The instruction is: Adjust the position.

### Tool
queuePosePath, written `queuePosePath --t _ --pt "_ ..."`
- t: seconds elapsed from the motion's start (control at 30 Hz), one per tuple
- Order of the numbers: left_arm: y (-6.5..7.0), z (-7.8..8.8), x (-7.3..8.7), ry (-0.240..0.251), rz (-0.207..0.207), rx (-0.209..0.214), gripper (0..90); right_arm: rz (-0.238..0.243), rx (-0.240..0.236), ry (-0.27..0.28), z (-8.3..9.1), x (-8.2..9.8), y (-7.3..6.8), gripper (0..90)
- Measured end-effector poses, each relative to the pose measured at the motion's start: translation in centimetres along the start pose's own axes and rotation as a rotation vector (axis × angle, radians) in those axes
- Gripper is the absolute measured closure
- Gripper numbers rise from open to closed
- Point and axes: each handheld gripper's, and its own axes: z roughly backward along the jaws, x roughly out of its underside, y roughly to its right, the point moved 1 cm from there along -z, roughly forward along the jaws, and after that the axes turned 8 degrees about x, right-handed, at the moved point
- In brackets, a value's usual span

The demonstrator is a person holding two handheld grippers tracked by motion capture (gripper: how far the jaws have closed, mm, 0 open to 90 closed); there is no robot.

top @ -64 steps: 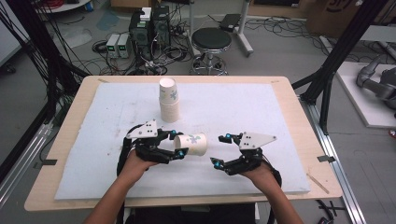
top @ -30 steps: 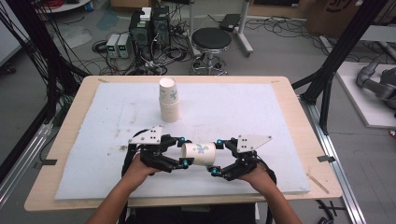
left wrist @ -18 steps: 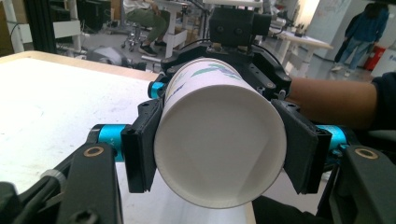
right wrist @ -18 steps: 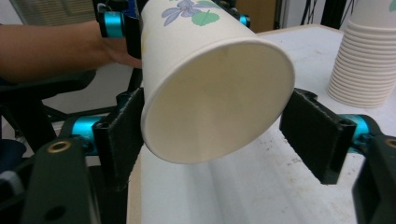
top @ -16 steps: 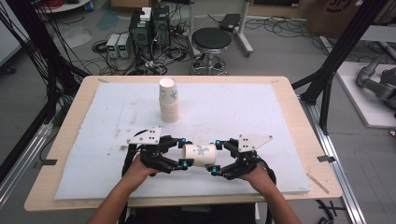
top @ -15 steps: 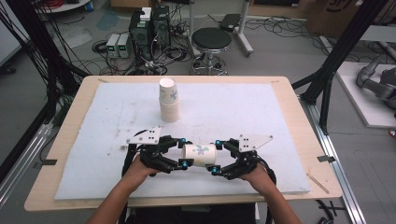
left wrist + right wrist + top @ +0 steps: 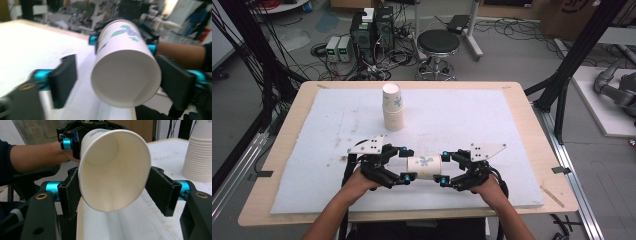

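A white paper cup with a blue-green print lies level in the air between both grippers, near the table's front edge. My right gripper is shut on its mouth end, and in the right gripper view the rim is squeezed oval between the pads. My left gripper stands around the base end. Its jaws have just been opening. In the left gripper view the cup's base sits between them, with a clear gap to the left jaw.
A tall stack of the same cups stands upright at the back middle of the white mat; it also rises at the right of the right gripper view as the stack. A stool and computer boxes stand beyond the far edge.
Two seconds ago the left gripper alone carried the cup and the right gripper stood apart. Since then the right gripper has come in and closed on the cup's mouth end. The hands have kept still lately.
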Motion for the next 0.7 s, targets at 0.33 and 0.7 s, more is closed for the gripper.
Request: queuePosePath --t 0.33,0.7 --pt "0.4 1.2 -1.1 -0.155 -0.053 -0.078 15.6 0.055 0.070 -0.146 -0.1 -1.7 0.3 31.3" --pt "0.4 1.1 -1.9 -0.266 -0.088 -0.116 15.9 0.179 0.087 -0.320 -1.3 -4.5 0.2 31.3"
